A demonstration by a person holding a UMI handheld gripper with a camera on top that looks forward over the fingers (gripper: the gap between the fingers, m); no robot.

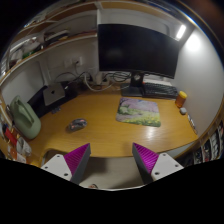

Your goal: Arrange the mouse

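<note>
A dim room with white walls holds a light-brown wooden tabletop (100,112) that fills the middle of the scene, lit from a bright strip high on the far right. At the far edge of the tabletop stands 1 large black monitor (137,46), its screen dark. Below the monitor, on the far right part of the tabletop, lies 1 dark keyboard (159,88). Nearer than that lies 1 rectangular mouse mat with a green and pastel picture (139,111), right of centre. 1 small grey computer mouse (77,125) sits on the bare wood well to the left of the mat, apart from it and apart from everything else. 1 orange bottle-like object (181,99) stands at the right edge of the tabletop; its details are too small to tell. At the left edge rests 1 pale green bag-like object (26,118). On the left wall, wooden shelves (50,38) carry items too blurred to name.

The tongs (110,160) hang near and above the close edge of the tabletop, their 2 fingers spread wide apart, each with 1 magenta pad (76,157) on its inner face. Nothing is between them and they touch nothing; the mouse lies beyond them, ahead of the left finger.
</note>
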